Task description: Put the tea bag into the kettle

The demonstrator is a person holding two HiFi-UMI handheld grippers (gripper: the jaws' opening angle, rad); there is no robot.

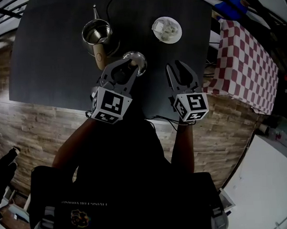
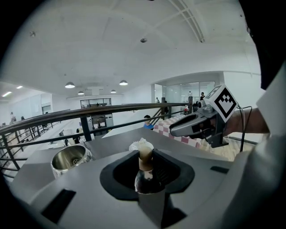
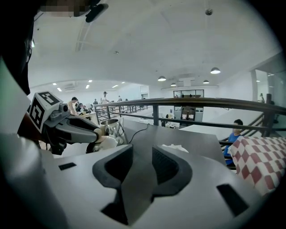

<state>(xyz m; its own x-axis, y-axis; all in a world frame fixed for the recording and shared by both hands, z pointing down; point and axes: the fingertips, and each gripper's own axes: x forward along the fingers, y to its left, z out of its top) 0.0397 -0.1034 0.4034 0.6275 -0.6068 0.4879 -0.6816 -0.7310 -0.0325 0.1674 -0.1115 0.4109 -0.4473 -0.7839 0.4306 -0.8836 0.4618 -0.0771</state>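
A steel kettle (image 1: pixel 97 34) stands open-topped at the back left of the dark table (image 1: pixel 51 58), its wooden handle toward me. The kettle's domed lid (image 1: pixel 136 59) is off; my left gripper (image 1: pixel 127 66) is shut on its wooden knob (image 2: pixel 145 156), just right of the kettle (image 2: pixel 69 161). A white dish of tea bags (image 1: pixel 167 30) sits at the back right. My right gripper (image 1: pixel 174 66) hovers short of the dish, open, with nothing between its fingers (image 3: pixel 163 165). In the right gripper view the tea bag dish (image 3: pixel 175 147) lies ahead and the kettle (image 3: pixel 112 127) to the left.
A red-and-white checked cloth (image 1: pixel 246 64) covers a surface right of the table. A black cable (image 1: pixel 111 6) runs from the kettle off the far edge. A metal railing (image 3: pixel 201 103) runs beyond the table. The near table edge (image 1: pixel 62 108) lies below the grippers.
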